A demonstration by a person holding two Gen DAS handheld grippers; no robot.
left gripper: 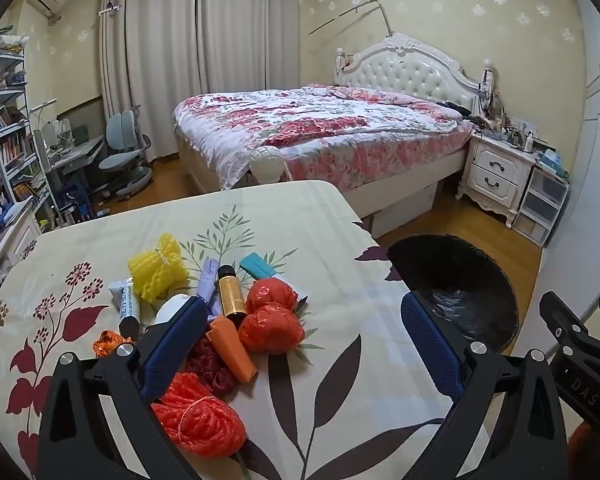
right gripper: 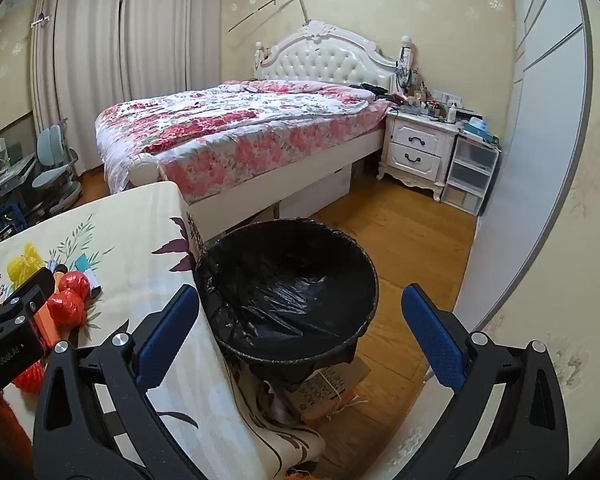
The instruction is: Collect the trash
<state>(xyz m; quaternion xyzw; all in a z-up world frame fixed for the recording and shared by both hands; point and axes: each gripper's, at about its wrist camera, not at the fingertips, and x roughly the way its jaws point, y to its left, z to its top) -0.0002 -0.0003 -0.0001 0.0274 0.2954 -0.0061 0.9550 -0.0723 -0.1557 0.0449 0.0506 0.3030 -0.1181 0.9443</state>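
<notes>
A heap of trash lies on the flowered tablecloth (left gripper: 340, 248): yellow foam netting (left gripper: 158, 272), a gold bottle (left gripper: 231, 292), two crumpled red bags (left gripper: 271, 326), an orange carton (left gripper: 232, 350), a white tube (left gripper: 126, 302) and a red mesh wad (left gripper: 198, 420). My left gripper (left gripper: 300, 336) hovers open above the table just right of the heap, nothing between its blue pads. The right gripper (right gripper: 300, 320) hangs open over the bin (right gripper: 288, 280), lined with a black bag, which stands beside the table's right edge.
A bed (right gripper: 240, 128) with a floral quilt fills the room behind the table. A white nightstand (right gripper: 416, 148) and plastic drawers (right gripper: 470, 176) stand by the right wall. Cardboard (right gripper: 332, 392) lies under the bin. A desk chair (left gripper: 124, 156) and shelves (left gripper: 8, 128) stand at left.
</notes>
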